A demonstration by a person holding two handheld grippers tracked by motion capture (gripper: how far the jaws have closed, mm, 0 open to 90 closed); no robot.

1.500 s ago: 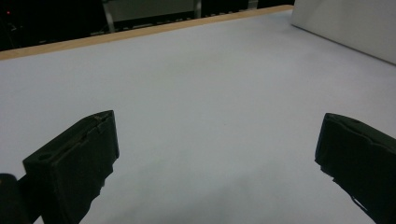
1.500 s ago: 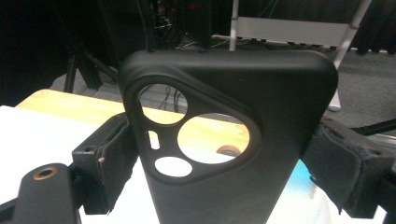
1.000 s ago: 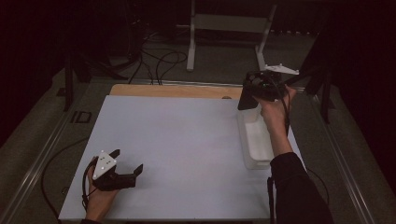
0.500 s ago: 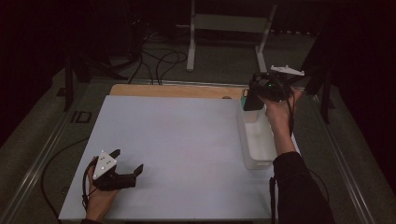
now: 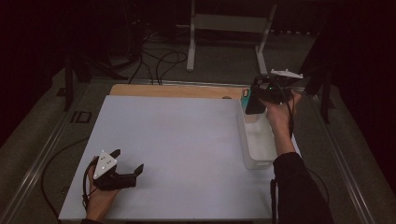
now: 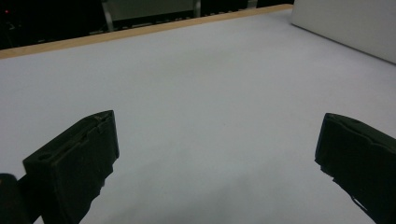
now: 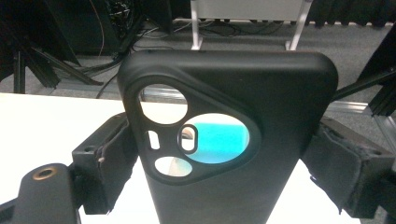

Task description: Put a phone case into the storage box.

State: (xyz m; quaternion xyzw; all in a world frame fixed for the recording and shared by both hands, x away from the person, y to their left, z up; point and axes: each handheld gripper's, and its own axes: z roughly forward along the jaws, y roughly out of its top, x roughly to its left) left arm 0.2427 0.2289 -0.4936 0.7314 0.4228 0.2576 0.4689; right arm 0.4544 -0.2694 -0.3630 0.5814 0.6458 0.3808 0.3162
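My right gripper [image 5: 255, 100] is shut on a black phone case [image 5: 252, 101] and holds it in the air over the far end of a clear plastic bin [image 5: 256, 150] at the table's right side. In the right gripper view the case [image 7: 271, 88] stands upright between the two pads of the gripper [image 7: 233, 177], its camera cut-out facing me, with a teal patch [image 7: 219, 137] showing through the hole. My left gripper [image 5: 127, 161] rests on the white table top [image 5: 187, 140] near the front left. It is open [image 6: 215, 158] with nothing between the jaws.
The bin's pale wall [image 6: 345, 23] runs along the right side of the table. A wooden strip [image 5: 173, 91] borders the far edge. Beyond it are a metal stand [image 5: 229, 28] and cables [image 5: 159, 60] on the floor.
My right gripper has shifted slightly to the right with the phone case and turned it a little. The left gripper has stayed where it was.
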